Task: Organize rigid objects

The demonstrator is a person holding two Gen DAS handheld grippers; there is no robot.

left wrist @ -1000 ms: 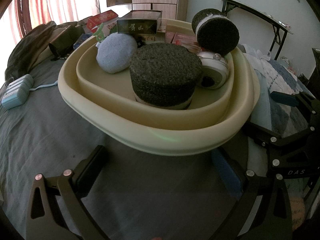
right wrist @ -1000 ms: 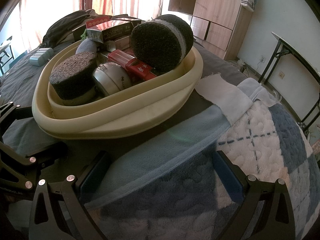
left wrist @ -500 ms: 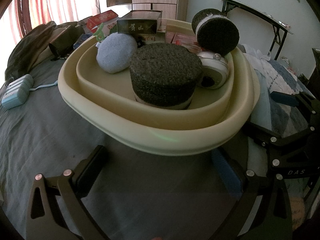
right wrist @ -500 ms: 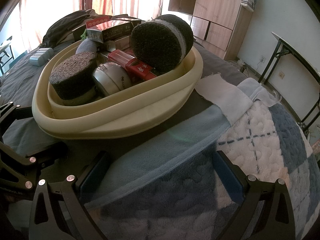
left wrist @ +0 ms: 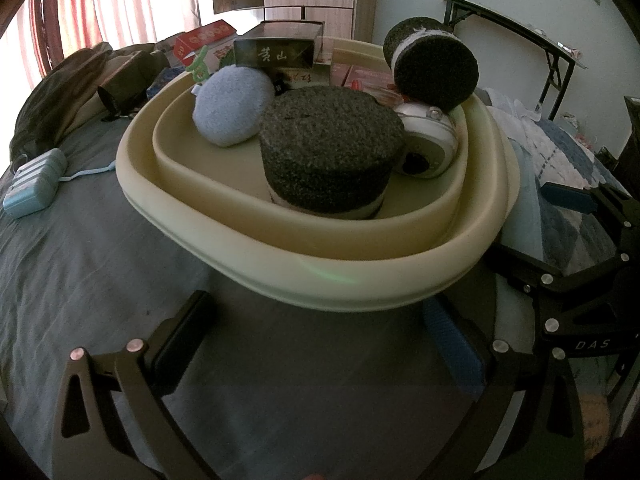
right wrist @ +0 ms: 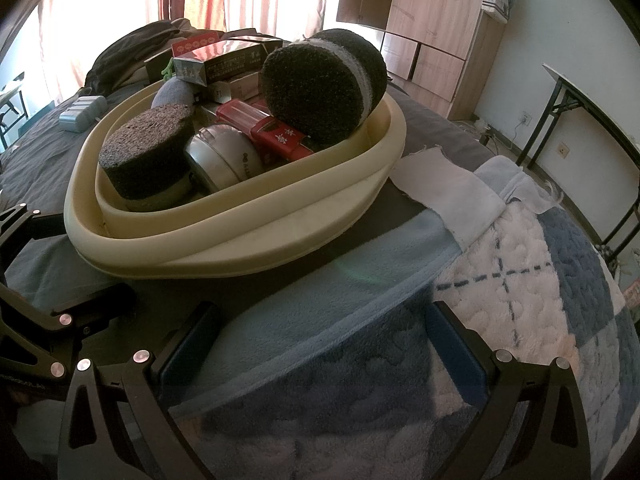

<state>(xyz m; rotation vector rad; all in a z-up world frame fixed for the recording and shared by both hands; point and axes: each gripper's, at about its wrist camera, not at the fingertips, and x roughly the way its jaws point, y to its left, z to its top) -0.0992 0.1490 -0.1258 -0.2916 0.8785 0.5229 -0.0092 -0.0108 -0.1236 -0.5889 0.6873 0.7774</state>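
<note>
A cream basin [left wrist: 360, 280] [right wrist: 240, 248] sits on the bed. In it stand a dark foam cylinder [left wrist: 328, 156] [right wrist: 144, 148], a second dark foam roll [left wrist: 434, 68] [right wrist: 320, 88] leaning on the rim, a pale blue pouch [left wrist: 232, 110], a silver round tin [left wrist: 428, 148] [right wrist: 224, 156], a red box [right wrist: 276, 136] and a dark box [left wrist: 276, 54]. My left gripper [left wrist: 320, 344] is open just in front of the basin, with nothing between its fingers. My right gripper [right wrist: 324, 348] is open over the blanket, to the basin's right.
A grey sheet [left wrist: 80, 264] covers the bed's left side, a blue and white blanket [right wrist: 520, 280] the right. A light blue case [left wrist: 34, 188] lies left of the basin. More boxes [right wrist: 208, 56] and a dark bag [right wrist: 128, 52] lie behind. A folding table [right wrist: 592, 96] stands at the right.
</note>
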